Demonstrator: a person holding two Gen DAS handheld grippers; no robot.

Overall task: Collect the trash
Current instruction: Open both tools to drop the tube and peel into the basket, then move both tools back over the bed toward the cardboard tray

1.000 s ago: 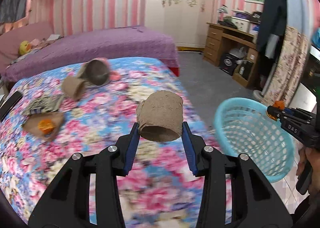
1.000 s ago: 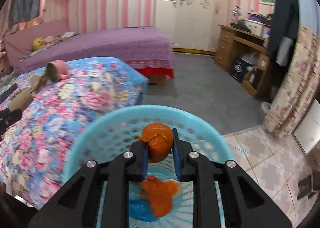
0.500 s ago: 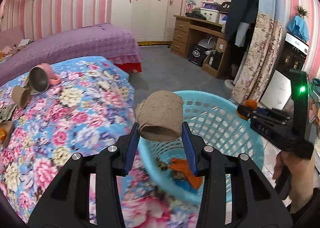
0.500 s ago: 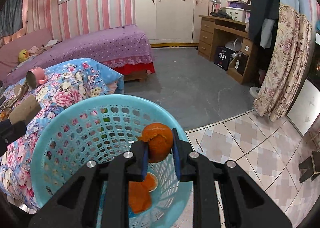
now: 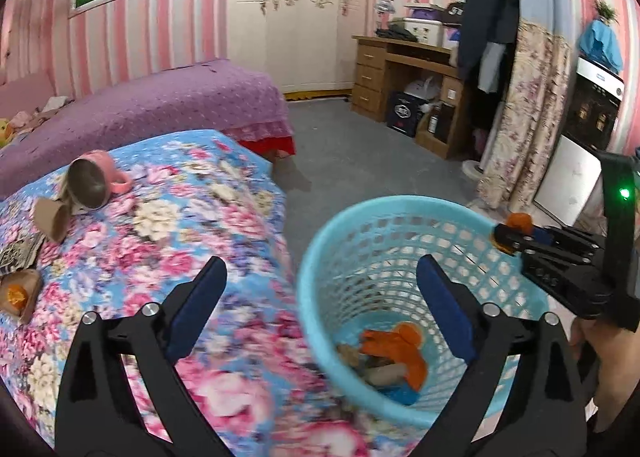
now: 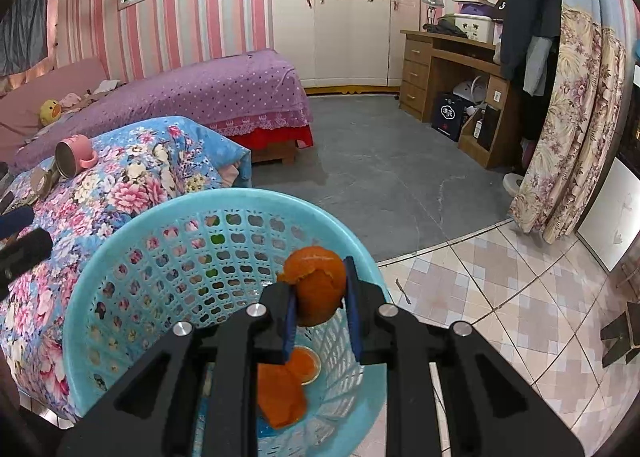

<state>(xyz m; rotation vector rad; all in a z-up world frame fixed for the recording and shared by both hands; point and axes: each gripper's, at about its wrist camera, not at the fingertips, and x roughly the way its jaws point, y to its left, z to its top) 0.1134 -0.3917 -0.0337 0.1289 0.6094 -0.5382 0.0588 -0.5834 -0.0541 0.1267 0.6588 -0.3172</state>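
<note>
Orange peel hanging over the basket

The right gripper (image 6: 319,299) fingers are pinching a curled orange peel (image 6: 318,289) above the perforated turquoise plastic basket (image 6: 120,253); the left gripper (image 5: 320,297) fingers are spreading wide, at 9 o'clock.

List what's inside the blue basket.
In the blue basket: orange peel pieces, a cardboard tube, something blue at the bottom. Whatever lies beneath them is covered.

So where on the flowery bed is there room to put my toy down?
The flowery bedspread is bare from the pink mug across to the edge by the blue basket. The far left is crowded: mug, cardboard tube, a flat printed packet and an orange peel on brown paper.
</note>
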